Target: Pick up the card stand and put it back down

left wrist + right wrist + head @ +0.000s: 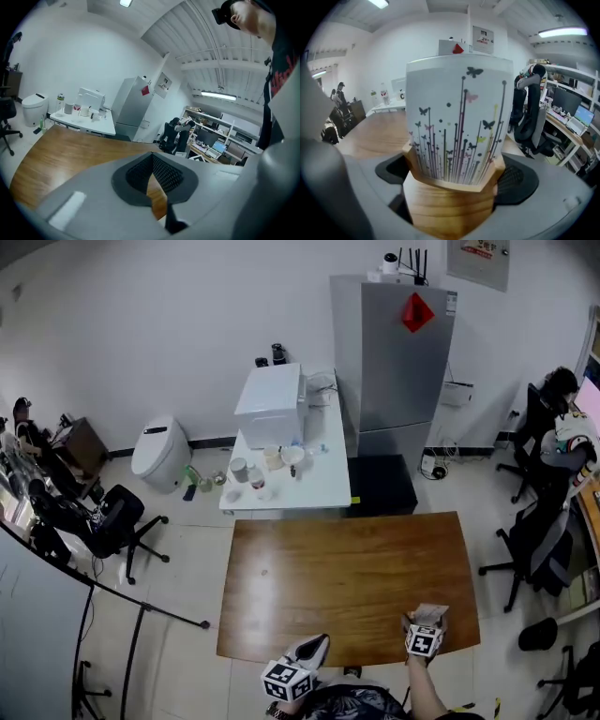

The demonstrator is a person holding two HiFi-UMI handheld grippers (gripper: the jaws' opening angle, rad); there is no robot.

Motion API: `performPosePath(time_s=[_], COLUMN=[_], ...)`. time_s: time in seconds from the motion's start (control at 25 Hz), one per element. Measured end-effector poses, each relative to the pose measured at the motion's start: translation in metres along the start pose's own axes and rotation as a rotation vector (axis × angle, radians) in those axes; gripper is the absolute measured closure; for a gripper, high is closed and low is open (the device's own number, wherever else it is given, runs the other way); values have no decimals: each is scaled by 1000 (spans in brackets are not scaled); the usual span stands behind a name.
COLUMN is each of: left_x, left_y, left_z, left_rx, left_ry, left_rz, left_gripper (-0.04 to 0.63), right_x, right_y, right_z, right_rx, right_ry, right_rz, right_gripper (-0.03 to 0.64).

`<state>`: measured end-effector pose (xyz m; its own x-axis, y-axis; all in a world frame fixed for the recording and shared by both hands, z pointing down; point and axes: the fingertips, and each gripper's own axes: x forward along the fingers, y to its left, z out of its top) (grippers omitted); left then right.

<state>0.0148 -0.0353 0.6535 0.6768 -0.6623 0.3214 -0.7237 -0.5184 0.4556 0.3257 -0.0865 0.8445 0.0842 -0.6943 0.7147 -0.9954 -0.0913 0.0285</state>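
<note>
The card stand (451,206) is a hexagonal wooden block that holds an upright white card (457,117) printed with butterflies and stems. It fills the right gripper view, and my right gripper (452,180) is shut on the block, with a dark pad pressed against each side. In the head view the right gripper (425,632) holds the card stand (430,612) over the near right part of the brown wooden table (347,568). My left gripper (309,652) hovers at the table's near edge. In its own view the left gripper (152,172) is shut and holds nothing.
Beyond the brown table stands a white table (323,486) with cups and a white box (270,404). A grey fridge (398,357) and a black cabinet (382,486) stand to its right. Office chairs (108,521) stand at the left, and a seated person (562,442) is at the right.
</note>
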Motion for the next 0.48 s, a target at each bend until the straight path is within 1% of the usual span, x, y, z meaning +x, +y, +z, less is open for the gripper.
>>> performPosePath(time_s=[0.08, 0.2, 0.28, 0.4, 0.48], left_x=[-8, -18, -23, -33, -39], left_y=[6, 26, 39, 54, 59], left_z=[1, 16, 25, 39, 57], left_rx=[-2, 15, 26, 45, 72], left_ry=[-6, -25, -36, -42, -53], left_rz=[-2, 8, 27, 59, 57], left_gripper=[604, 604, 604, 604, 604], right_x=[-30, -67, -89, -125, -147], right_y=[9, 31, 42, 53, 57], right_z=[20, 67, 98, 132, 150], right_rx=[6, 22, 2, -35, -46], right_ry=[-49, -136, -189, -249, -276], right_rz=[1, 25, 43, 49, 43], right_gripper=[69, 69, 69, 69, 71])
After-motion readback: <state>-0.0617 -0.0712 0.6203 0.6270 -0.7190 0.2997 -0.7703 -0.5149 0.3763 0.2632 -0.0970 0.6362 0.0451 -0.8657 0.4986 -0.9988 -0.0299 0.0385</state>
